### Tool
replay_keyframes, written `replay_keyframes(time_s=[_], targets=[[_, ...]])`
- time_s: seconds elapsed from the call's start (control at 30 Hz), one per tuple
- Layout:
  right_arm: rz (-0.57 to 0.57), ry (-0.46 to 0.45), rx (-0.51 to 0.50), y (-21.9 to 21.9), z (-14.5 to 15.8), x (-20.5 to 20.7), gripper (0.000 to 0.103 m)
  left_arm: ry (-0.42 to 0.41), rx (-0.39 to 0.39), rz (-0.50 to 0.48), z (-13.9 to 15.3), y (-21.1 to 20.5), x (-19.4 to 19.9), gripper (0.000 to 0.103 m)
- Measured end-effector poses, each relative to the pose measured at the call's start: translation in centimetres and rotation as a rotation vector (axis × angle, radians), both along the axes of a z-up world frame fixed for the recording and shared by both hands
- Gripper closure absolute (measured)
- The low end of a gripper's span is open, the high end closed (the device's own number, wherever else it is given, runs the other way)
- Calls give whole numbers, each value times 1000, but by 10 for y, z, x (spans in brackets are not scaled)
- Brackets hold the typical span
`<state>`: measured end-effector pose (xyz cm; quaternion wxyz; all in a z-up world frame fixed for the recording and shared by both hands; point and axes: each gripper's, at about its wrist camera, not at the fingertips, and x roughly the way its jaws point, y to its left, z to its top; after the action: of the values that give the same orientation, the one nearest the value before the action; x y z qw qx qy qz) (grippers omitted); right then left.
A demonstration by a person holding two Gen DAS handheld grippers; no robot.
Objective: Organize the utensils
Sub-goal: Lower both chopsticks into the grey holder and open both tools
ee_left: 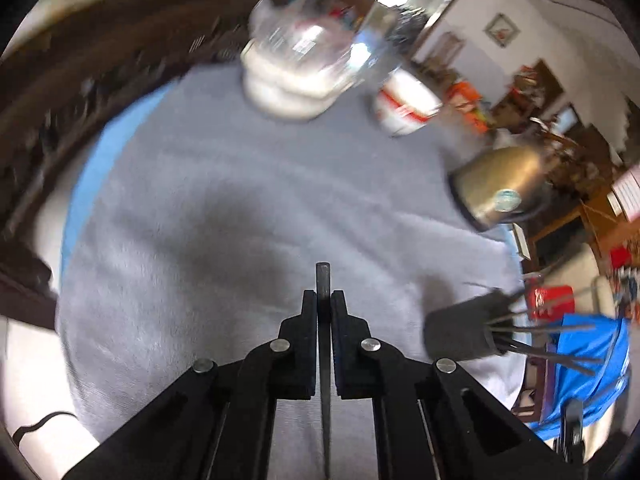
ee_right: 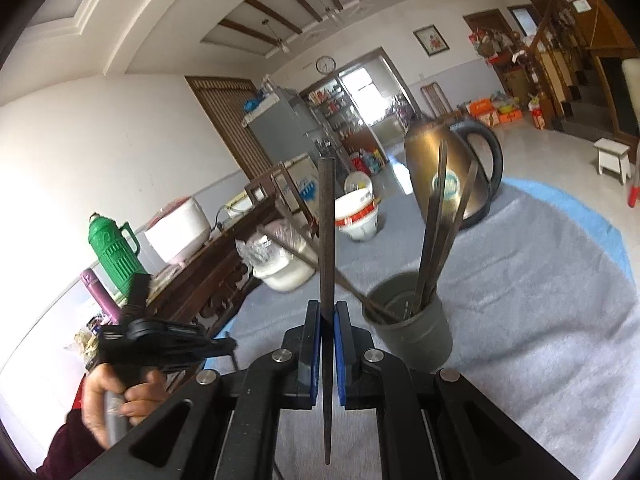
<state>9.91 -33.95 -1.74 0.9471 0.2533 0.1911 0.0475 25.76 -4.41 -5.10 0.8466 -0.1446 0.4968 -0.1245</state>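
While its jaws press shut on a thin dark chopstick (ee_left: 323, 280), whose blunt end pokes out just beyond the tips, the left gripper (ee_left: 323, 300) points down at a grey fleecy cloth (ee_left: 240, 184) covering the bench. The right gripper (ee_right: 328, 312) is likewise clamped on another chopstick (ee_right: 326, 232), which stands up between the blue-padded jaws. Just beside it on the cloth stands a dark grey cup (ee_right: 416, 336) holding several more chopsticks (ee_right: 436, 224) that lean outward; in the left wrist view this cup sits near the cloth's right edge. Farther back stand a bronze kettle (ee_right: 436, 160), a white tub with a red band (ee_right: 360, 216) and a white pot with a clear lid (ee_right: 280, 264). A hand (ee_right: 116, 396) grips the left gripper's handle
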Motion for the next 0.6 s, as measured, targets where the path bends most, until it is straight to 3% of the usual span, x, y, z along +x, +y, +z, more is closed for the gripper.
replay_keyframes(time_s=[0.23,0.43,0.6], targets=[[-88,-116,-70,-19,37,-4,96,-217,30,-104,79,-33,-32,97],[-202,-215,-119,-39,66,-1,96,-345,-9,-157,135,-62,-44,97],[-303,-267,-201,-38,74,9,96,-498,-45,-149,179,-87,-48,97]])
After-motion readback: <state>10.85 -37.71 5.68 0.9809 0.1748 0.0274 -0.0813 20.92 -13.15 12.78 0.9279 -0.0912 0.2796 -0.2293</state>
